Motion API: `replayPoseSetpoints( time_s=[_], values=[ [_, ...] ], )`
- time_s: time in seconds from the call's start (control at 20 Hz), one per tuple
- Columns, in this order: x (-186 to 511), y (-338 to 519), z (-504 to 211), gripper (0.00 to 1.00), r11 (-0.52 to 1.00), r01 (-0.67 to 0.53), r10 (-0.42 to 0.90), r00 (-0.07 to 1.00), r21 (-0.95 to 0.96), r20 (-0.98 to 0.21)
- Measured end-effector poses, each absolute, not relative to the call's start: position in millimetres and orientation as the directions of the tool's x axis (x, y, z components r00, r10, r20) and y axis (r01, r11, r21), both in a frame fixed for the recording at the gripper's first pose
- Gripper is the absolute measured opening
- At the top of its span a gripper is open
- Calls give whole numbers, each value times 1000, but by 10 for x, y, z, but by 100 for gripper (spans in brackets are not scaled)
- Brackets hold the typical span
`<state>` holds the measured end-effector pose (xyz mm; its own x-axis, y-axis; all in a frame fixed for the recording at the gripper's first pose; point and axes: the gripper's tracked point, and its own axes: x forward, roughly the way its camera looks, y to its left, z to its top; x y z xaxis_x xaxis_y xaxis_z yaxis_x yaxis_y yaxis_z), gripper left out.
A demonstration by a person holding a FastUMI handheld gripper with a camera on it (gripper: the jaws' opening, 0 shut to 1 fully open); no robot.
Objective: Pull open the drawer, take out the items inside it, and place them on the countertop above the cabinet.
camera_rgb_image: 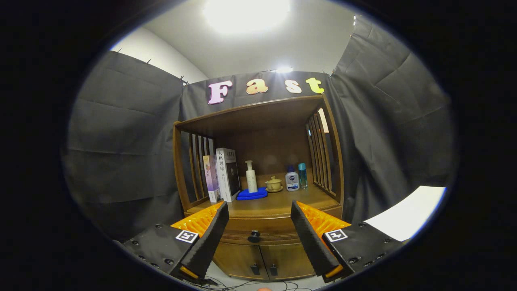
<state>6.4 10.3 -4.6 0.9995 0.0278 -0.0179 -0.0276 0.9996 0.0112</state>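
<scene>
A brown wooden cabinet (262,210) stands ahead of me against the booth wall. Its drawer (258,228) is closed, with a dark round knob (254,236) at the middle of its front. My gripper (259,210) is open and holds nothing; the knob shows between the fingers, some way beyond them. The countertop (278,202) above the drawer carries several items. What lies inside the drawer is hidden.
On the countertop stand two books (222,176), a white pump bottle (251,177) on a blue cloth (252,194), a small lidded cup (274,184), a white bottle (292,178) and a teal bottle (302,174). Two lower doors (262,260) sit under the drawer. Cables lie on the floor.
</scene>
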Motion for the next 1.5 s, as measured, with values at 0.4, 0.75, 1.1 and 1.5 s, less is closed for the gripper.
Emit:
replayPoseSetpoints(
  time_s=[0.4, 0.75, 1.1, 1.5],
  values=[
    [210, 164, -92, 98, 999, -39, 39, 999, -5, -21],
    [494, 291, -150, 98, 998, -54, 55, 998, 9, -31],
    [891, 356, -543, 98, 998, -47, 43, 994, -37, -100],
    [1196, 439, -1167, 98, 997, -56, 45, 978, -48, -205]
  ],
)
